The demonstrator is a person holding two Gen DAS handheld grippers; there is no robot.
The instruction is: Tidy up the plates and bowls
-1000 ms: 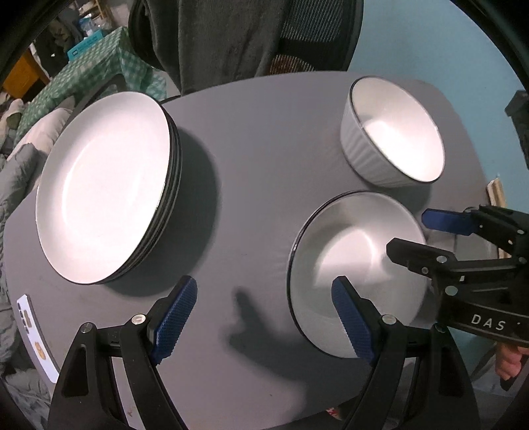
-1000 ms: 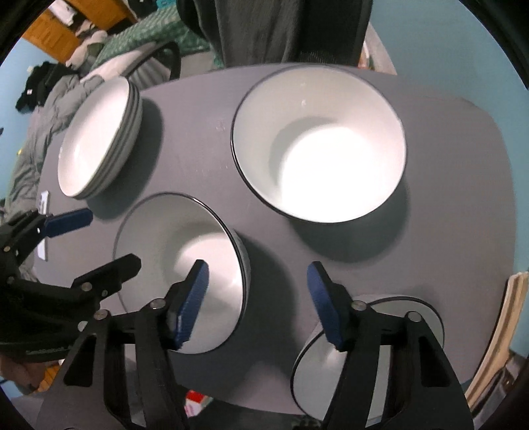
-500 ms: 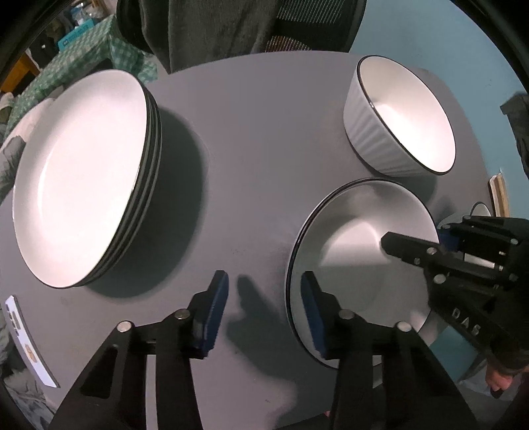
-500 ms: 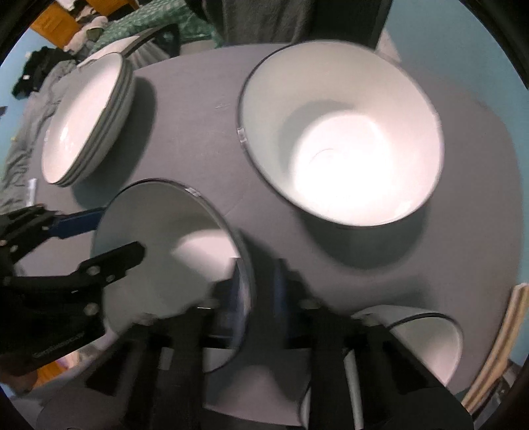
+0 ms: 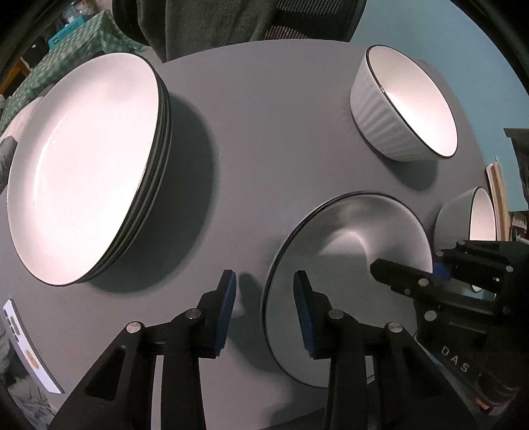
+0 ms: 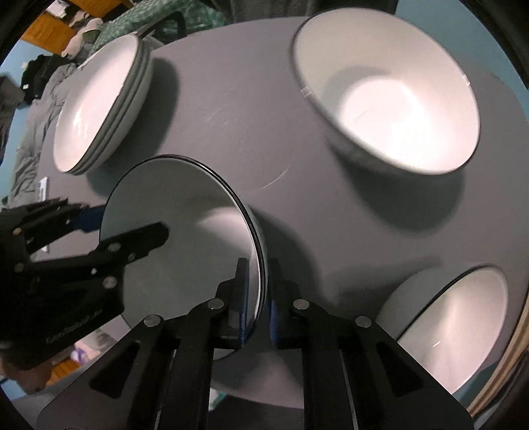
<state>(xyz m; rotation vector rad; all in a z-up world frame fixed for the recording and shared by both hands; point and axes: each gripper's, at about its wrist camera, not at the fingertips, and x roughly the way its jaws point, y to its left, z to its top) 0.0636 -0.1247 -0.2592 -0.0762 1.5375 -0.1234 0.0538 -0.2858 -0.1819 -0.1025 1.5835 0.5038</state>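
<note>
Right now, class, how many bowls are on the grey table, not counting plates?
2: a ribbed white bowl at the far right, and a second bowl at the right edge, partly hidden behind the right gripper. Others may be out of view.

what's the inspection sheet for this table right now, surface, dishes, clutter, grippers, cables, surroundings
surface: grey table, no spills seen
job's things: plate stack; small plate near the front edge; ribbed bowl; second bowl at the right edge
clutter: phone at the front left edge
grippers: right gripper shut on the small plate's rim, jaws just closed; left gripper straddles the opposite rim, jaws just been closing, pads not touching
cables: nothing seen
surroundings: chair behind the table, checked cloth, teal wall
</note>
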